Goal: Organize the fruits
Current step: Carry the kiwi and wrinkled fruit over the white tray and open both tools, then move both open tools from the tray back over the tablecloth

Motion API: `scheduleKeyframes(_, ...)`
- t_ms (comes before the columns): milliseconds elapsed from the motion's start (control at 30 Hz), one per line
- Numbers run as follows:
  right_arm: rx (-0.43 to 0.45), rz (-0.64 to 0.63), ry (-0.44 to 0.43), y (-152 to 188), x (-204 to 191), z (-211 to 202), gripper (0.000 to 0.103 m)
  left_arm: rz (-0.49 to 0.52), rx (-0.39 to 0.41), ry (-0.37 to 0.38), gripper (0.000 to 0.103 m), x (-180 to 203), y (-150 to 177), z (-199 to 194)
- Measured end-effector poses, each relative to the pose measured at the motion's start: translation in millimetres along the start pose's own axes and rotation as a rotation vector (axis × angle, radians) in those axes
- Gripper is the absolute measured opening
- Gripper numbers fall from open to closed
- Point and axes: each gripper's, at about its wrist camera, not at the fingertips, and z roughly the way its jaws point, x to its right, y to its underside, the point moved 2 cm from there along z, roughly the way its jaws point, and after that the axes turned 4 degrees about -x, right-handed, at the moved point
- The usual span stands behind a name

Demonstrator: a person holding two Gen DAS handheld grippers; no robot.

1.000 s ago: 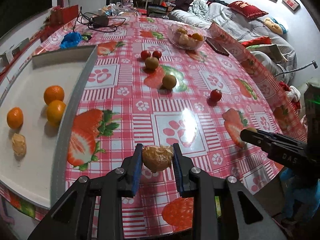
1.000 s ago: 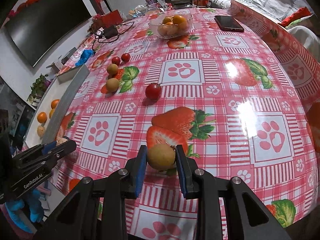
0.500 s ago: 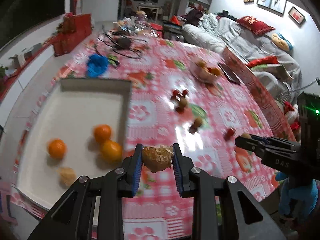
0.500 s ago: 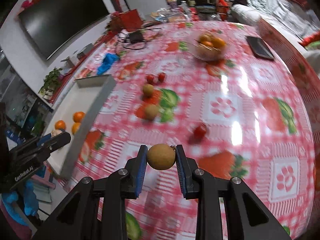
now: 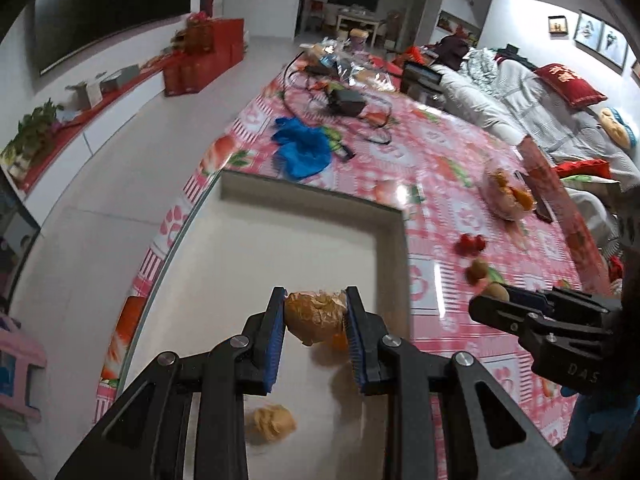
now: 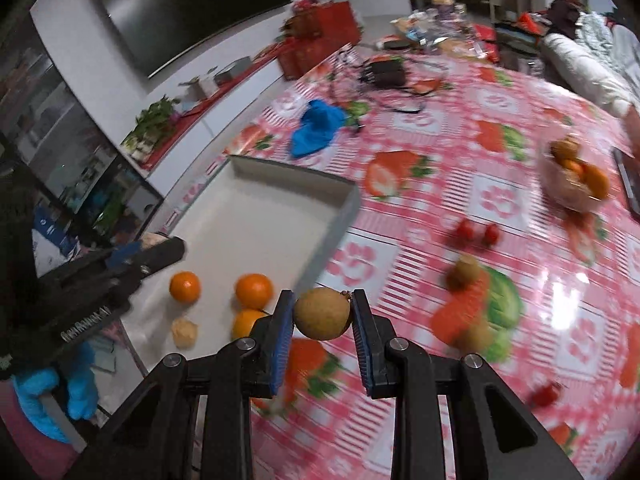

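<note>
My left gripper (image 5: 316, 334) is shut on a peeled orange (image 5: 314, 318) and holds it above the white tray (image 5: 280, 240). Another peeled orange (image 5: 272, 424) lies in the tray below. My right gripper (image 6: 322, 336) is shut on a round brown fruit (image 6: 323, 313), held above the table beside the tray's right wall (image 6: 332, 228). In the right wrist view the tray holds three oranges (image 6: 254, 290) and the peeled one (image 6: 185, 333); the left gripper (image 6: 136, 256) hovers over the tray's left part. The right gripper (image 5: 520, 312) shows at right in the left wrist view.
On the strawberry tablecloth (image 6: 500, 184) lie two small red fruits (image 6: 478, 232), two brown fruits (image 6: 464, 270), a glass bowl of fruit (image 6: 576, 178), a blue glove (image 6: 318, 126), cables with a black adapter (image 6: 386, 72) and a phone (image 6: 630, 178). A sofa (image 5: 532, 92) stands beyond.
Both grippers have risen and swung left towards the tray, each still holding its fruit. The left one is now over the tray; the right one is near its right wall.
</note>
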Motion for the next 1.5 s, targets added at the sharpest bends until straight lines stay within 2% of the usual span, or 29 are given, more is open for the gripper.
scheduleKeyframes(267, -0.070, -0.009, -0.037, -29.0, -23.4, 54.6, 0.030, -0.023, -0.051, -0.024, 0.031, -20.7, 0.7, 35.1)
scheduleKeyframes(533, -0.109, -0.006, -0.038, -39.2, -30.5, 83.3, 0.030, -0.022, -0.070, -0.035, 0.032, -28.1, 3.6, 50.1)
scheduleKeyframes(633, -0.123, -0.007, -0.041, -40.0, -31.9, 89.1, 0.030, -0.021, -0.068, -0.043, 0.043, -29.5, 6.2, 51.5)
scheduleKeyframes(667, -0.127, -0.007, -0.041, -40.1, -32.1, 90.7, 0.030, -0.022, -0.066, -0.046, 0.053, -30.0, 6.0, 51.4)
scheduleKeyframes(767, -0.135, 0.002, -0.057, -40.1, -31.1, 93.0, 0.032, -0.032, -0.045, -0.058, 0.072, -31.7, 7.8, 47.5)
scheduleKeyframes(800, -0.132, 0.008, -0.063, -40.6, -30.6, 92.1, 0.046, -0.040, -0.033, -0.049, 0.078, -32.5, 8.3, 44.8)
scheduleKeyframes(867, -0.109, 0.004, -0.077, -40.9, -30.8, 87.0, 0.068, -0.048, -0.017, -0.044, 0.079, -32.7, 8.1, 41.1)
scheduleKeyframes(1067, -0.079, -0.034, -0.055, -40.6, -35.4, 68.4, 0.069, -0.022, -0.001, -0.056, 0.080, -20.8, 8.4, 33.1)
scheduleKeyframes(1100, -0.070, -0.032, -0.055, -40.1, -34.3, 64.3, 0.071, -0.017, -0.002, -0.055, 0.080, -17.9, 9.2, 31.5)
scheduleKeyframes(1133, -0.064, -0.030, -0.053, -39.7, -33.3, 61.5, 0.078, -0.013, -0.002, -0.052, 0.080, -15.4, 10.0, 30.2)
scheduleKeyframes(1167, -0.053, -0.024, -0.047, -38.3, -30.4, 56.5, 0.095, -0.005, 0.001, -0.049, 0.080, -11.2, 11.2, 27.8)
scheduleKeyframes(1200, -0.037, -0.014, -0.035, -36.8, -26.3, 49.7, 0.102, -0.001, 0.003, -0.047, 0.080, -8.6, 11.7, 26.3)
scheduleKeyframes(1333, 0.001, 0.031, -0.017, -26.8, -6.9, 24.9, 0.102, 0.007, 0.015, -0.012, 0.080, 4.4, 13.0, 16.7)
scheduleKeyframes(1500, 0.048, 0.156, 0.035, -1.0, 39.1, -8.6, 0.102, 0.028, 0.018, 0.022, 0.081, 28.3, 20.4, 5.6)
